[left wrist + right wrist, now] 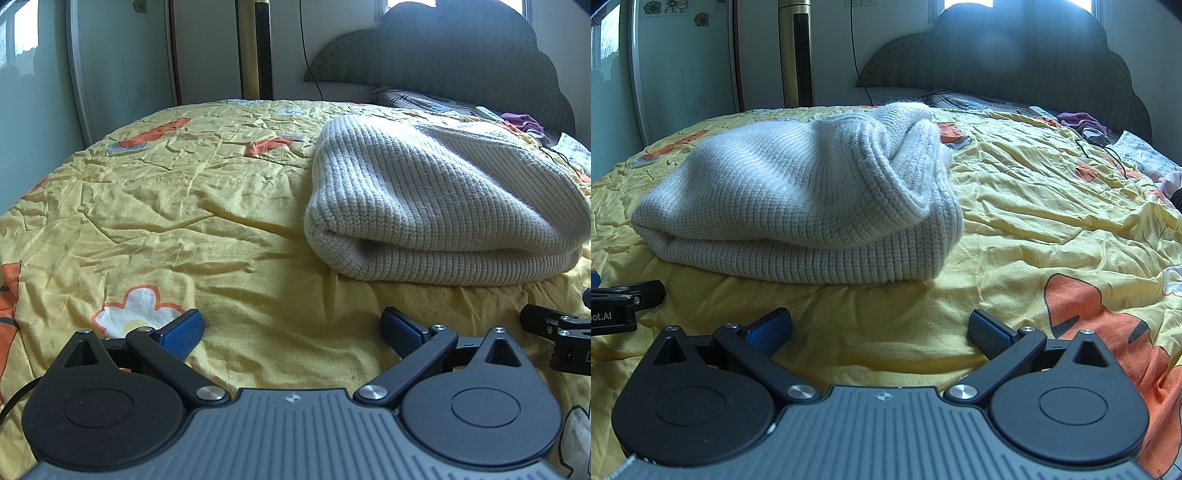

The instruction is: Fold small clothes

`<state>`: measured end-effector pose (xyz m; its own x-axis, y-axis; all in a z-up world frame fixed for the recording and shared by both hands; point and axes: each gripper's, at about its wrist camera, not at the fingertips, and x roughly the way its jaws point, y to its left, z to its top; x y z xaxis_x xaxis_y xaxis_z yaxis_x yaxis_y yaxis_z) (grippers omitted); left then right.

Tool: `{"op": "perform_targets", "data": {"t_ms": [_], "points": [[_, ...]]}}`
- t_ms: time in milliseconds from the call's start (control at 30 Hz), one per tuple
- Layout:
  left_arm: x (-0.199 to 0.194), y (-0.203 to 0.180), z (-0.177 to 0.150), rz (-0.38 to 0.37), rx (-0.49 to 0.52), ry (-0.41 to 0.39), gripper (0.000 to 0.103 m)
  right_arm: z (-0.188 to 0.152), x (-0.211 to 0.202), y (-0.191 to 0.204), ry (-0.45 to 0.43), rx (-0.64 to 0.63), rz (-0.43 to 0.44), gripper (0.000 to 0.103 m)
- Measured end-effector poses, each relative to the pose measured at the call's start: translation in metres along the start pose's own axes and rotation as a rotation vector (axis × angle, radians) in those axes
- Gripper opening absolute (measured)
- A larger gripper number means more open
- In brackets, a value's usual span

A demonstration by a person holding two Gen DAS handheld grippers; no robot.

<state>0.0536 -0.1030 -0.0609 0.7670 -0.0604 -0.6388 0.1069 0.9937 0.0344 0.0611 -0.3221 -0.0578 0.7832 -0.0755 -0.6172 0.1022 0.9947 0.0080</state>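
A cream knitted sweater lies folded in a thick bundle on the yellow bedspread. It sits ahead and to the right of my left gripper, which is open and empty just above the cloth. In the right wrist view the sweater lies ahead and to the left of my right gripper, which is also open and empty. Neither gripper touches the sweater. Each gripper's side shows at the edge of the other's view.
The yellow bedspread has orange and white prints and many wrinkles. A grey padded headboard stands behind, with a purple cloth, a remote and a black cable near it. A tower fan and a wardrobe stand at the back left.
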Motion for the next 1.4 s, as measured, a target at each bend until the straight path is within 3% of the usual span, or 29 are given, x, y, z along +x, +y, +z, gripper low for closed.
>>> {"op": "perform_targets", "data": {"t_ms": [500,1133,1400], "points": [[-0.0087,0.0027,-0.001,0.029,0.003,-0.037,0.103,0.0,-0.0001,0.0,0.0,0.0,0.0,0.103],[-0.0053,0.0037,0.0007,0.041,-0.001,-0.023,0.103,0.0,-0.0001,0.0001,0.0,0.0,0.0,0.103],[-0.0023,0.0053,0.001,0.003,-0.009,0.002,0.103,0.0,-0.0001,0.0001,0.0,0.0,0.0,0.103]]}}
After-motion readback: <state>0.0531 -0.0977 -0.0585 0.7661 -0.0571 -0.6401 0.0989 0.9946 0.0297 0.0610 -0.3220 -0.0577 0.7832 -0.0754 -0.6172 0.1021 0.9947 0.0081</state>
